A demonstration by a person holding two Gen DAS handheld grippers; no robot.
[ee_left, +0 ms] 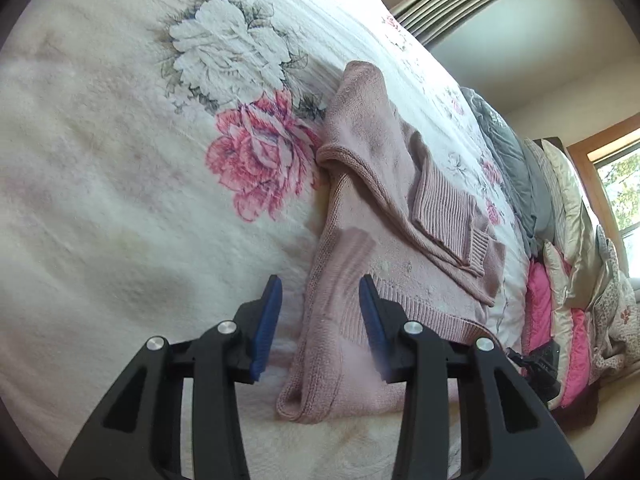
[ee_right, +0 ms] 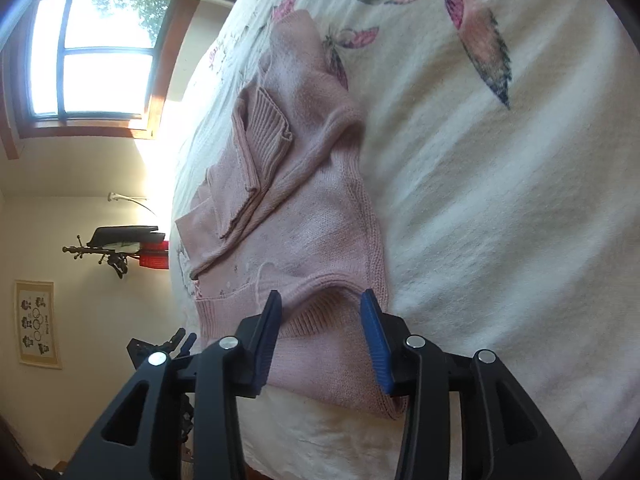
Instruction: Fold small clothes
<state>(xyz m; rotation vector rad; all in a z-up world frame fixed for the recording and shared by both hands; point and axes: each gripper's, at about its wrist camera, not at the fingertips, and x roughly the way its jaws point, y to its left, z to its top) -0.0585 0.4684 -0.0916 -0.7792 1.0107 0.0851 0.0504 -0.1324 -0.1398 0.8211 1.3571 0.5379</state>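
Pink knit sweater lies flat on floral bedspread, near bed edge. Sleeves already folded in across body, ribbed cuff on top. Judged: partway folded; hem-to-collar fold still left. Left gripper fingers spread, poised over one hem corner, pinching nothing. Right gripper fingers spread, straddling ribbed hem, not closed on it. No containers in view. Pillows piled beyond.
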